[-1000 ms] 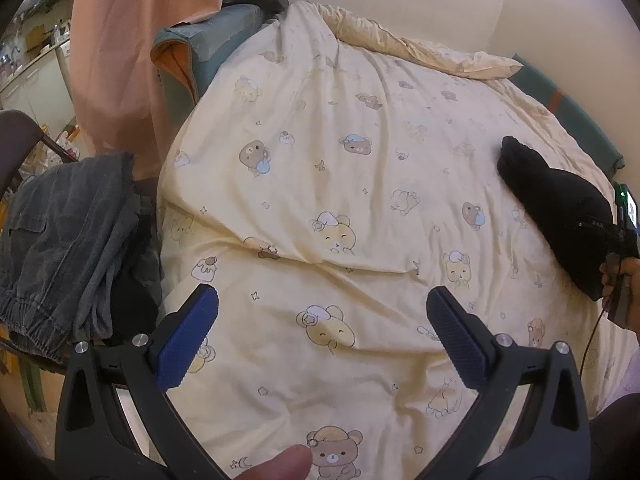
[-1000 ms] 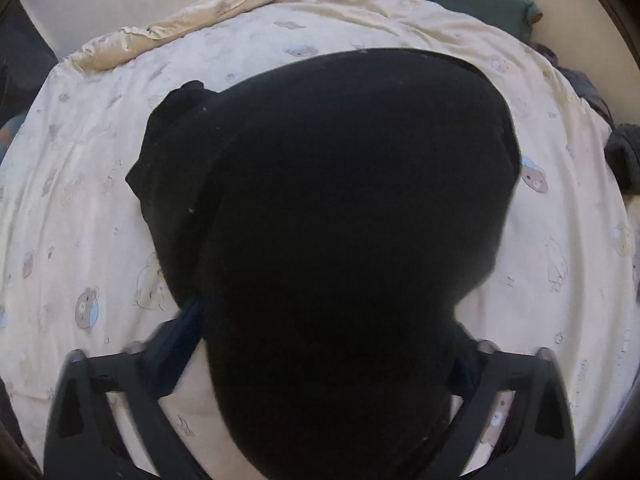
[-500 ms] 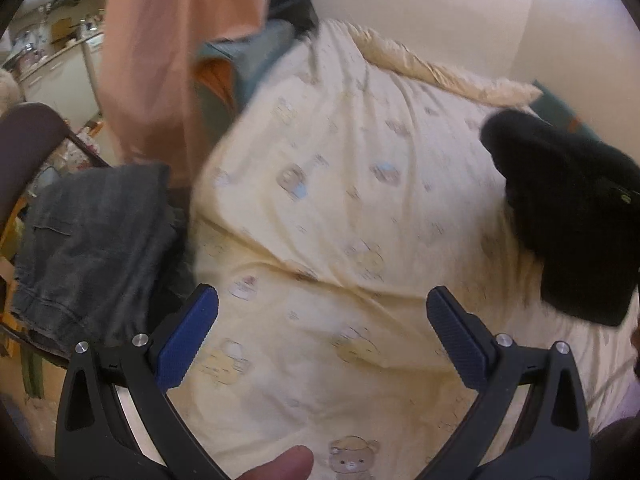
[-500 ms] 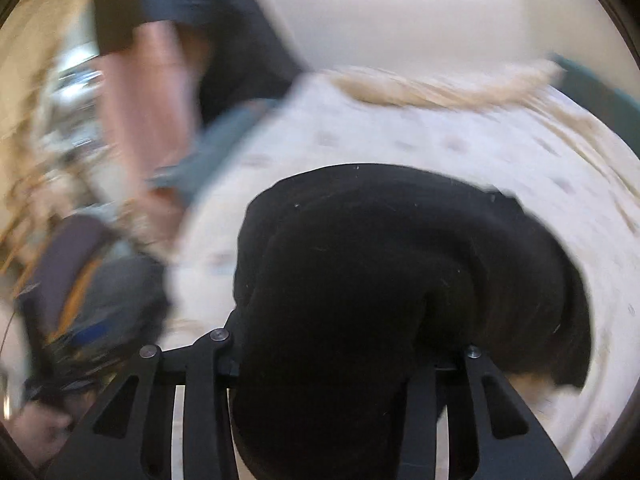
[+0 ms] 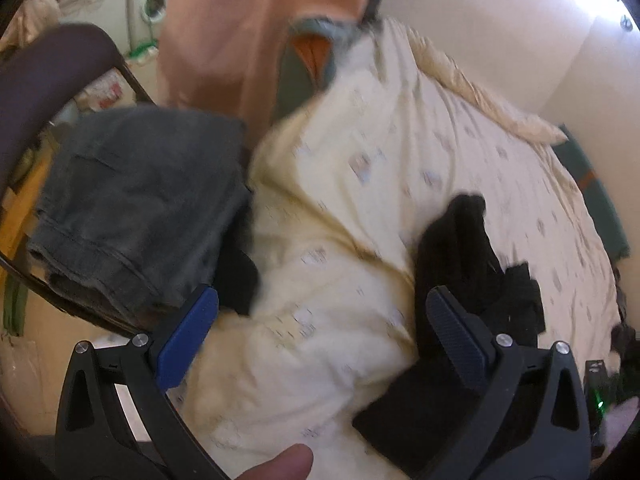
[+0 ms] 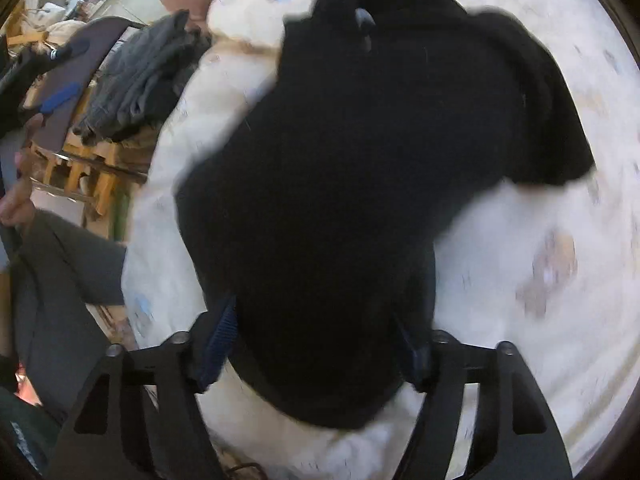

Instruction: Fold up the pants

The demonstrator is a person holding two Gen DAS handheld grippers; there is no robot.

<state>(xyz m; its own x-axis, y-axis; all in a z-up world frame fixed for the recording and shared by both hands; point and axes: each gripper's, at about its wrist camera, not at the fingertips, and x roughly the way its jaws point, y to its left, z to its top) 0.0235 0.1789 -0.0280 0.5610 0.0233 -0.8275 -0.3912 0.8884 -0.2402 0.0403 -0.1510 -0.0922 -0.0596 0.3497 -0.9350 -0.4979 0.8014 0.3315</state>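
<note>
Black pants [image 5: 460, 264] lie bunched on the cream bear-print duvet [image 5: 360, 184], near its front edge and just right of my left gripper [image 5: 320, 340]. That gripper hangs open over the duvet with nothing between its blue pads [image 5: 188, 336]. In the right wrist view the black pants [image 6: 360, 160] fill the middle. My right gripper [image 6: 316, 352] points down at them, and its jaws are opening with the cloth bulging between them. The pads [image 6: 218, 344] sit at the bundle's sides, partly hidden by cloth.
Grey pants [image 5: 136, 200] lie folded on a dark chair [image 5: 52, 68] left of the bed; the chair's grey pants [image 6: 140, 76] also show in the right wrist view. A peach curtain [image 5: 248, 28] hangs behind. A wall [image 5: 500, 40] borders the bed's far side. A thumb [image 5: 280, 460] shows at the bottom.
The right gripper swung the black pants leftwards across the bed to the front edge near the chair, squeezed narrower, then widened. The left gripper drifted toward the chair, staying open.
</note>
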